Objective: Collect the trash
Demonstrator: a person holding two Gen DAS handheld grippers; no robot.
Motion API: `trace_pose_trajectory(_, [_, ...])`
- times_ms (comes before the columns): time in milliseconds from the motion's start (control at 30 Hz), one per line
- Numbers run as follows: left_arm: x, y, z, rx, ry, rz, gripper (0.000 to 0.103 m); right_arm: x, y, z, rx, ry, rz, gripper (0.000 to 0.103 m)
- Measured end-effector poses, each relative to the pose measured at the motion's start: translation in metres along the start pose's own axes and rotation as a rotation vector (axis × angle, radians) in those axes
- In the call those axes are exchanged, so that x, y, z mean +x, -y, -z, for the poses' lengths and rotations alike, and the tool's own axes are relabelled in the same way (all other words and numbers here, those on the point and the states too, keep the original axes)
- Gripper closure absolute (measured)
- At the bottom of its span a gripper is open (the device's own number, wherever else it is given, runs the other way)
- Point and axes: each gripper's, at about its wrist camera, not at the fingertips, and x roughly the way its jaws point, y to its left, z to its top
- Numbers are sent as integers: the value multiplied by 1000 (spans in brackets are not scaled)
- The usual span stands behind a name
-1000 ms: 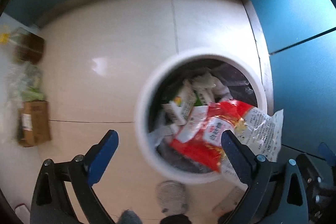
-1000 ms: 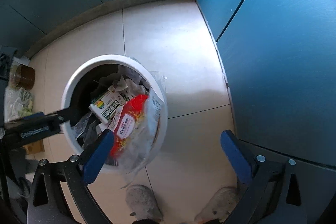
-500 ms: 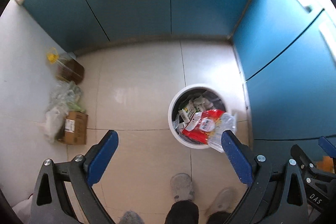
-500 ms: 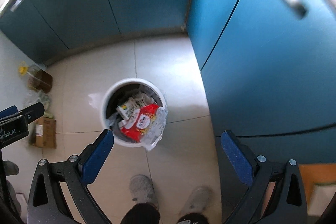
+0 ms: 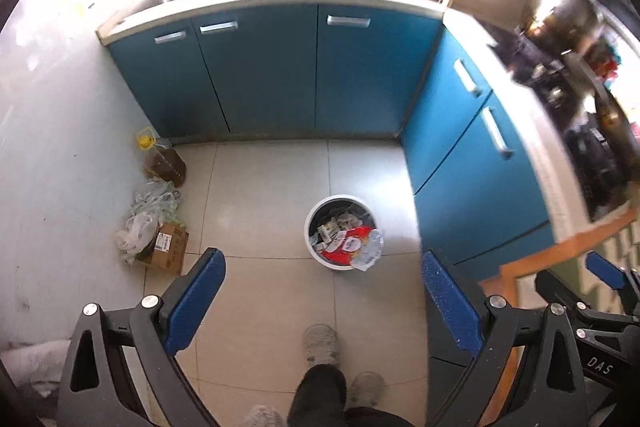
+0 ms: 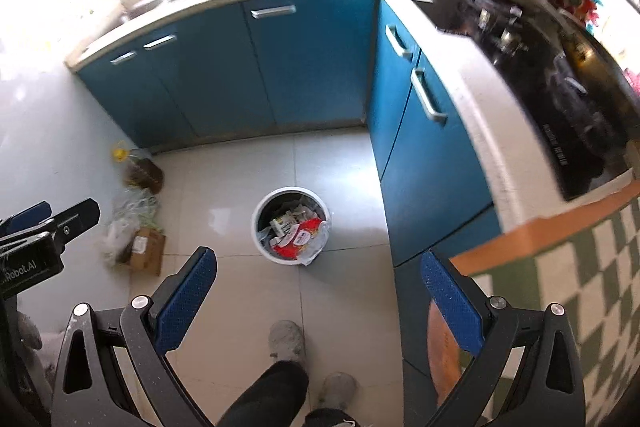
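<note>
From the left wrist view, the left hand-held gripper (image 5: 322, 301) is held high above the tiled floor (image 5: 260, 187), its blue fingers (image 5: 196, 301) spread wide apart with nothing between them. Well below stands a white trash bin (image 5: 310, 227), out on the floor near the blue cabinets (image 5: 360, 79). It is full of trash; a red and clear snack wrapper (image 5: 356, 247) lies on top and hangs over the bin's near rim. By the left wall sit an oil bottle (image 5: 164, 163), crumpled plastic bags (image 5: 144, 215) and a cardboard box (image 5: 166, 247), all touching or just beside one another. The person's grey shoes (image 5: 320, 343) show at the bottom.

From the right wrist view, the right hand-held gripper (image 6: 318, 297) is likewise spread wide and holds nothing. The bin (image 6: 258, 223) lies below between its fingers, the wrapper (image 6: 306, 239) draped over its near right rim. The left hand-held gripper (image 6: 40, 227) shows at the left edge. At the right, a green-and-white checked table (image 6: 580, 287) with an orange edge sits beside a dark stovetop (image 6: 560, 87).
</note>
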Motion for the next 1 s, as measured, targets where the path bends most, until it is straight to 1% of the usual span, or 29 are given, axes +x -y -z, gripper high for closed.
trace_pose_trajectory(33, [-20, 1, 5, -6, 10, 1, 3, -17, 1, 4, -5, 6, -13, 0])
trace_pose_trajectory(100, [-47, 4, 15, -12, 34, 15, 3, -47, 4, 13, -18, 22, -37, 0])
trace_pose_trajectory(200, [-85, 5, 25, -33, 78, 38, 3, -81, 9, 26, -19, 35, -86, 0])
trace_pose_trajectory(233, [-93, 4, 28, -41, 88, 48, 3, -92, 9, 30, -22, 40, -99, 0])
trace_pose_trajectory(267, [-103, 3, 31, -48, 99, 56, 0, -105, 10, 33, -32, 47, -110, 0])
trace_pose_trajectory(333, [-123, 1, 36, -58, 116, 69, 0, -119, 9, 36, -40, 57, -129, 0])
trace_pose_trajectory(433, [-143, -3, 42, -67, 132, 73, 0, -143, 4, 42, -59, 69, -147, 0])
trace_pose_trajectory(567, [-159, -10, 46, -74, 140, 95, 0, -167, -2, 46, -67, 71, -176, 0])
trace_pose_trajectory(700, [-166, -17, 49, -63, 145, 104, 0, -180, -11, 47, -69, 83, -177, 0])
trace_pose_trajectory(800, [-166, -22, 50, -54, 129, 116, 0, -182, -18, 45, -54, 80, -178, 0])
trace_pose_trajectory(1000, [-163, -28, 51, -52, 121, 124, 0, -181, -29, 44, -58, 81, -188, 0])
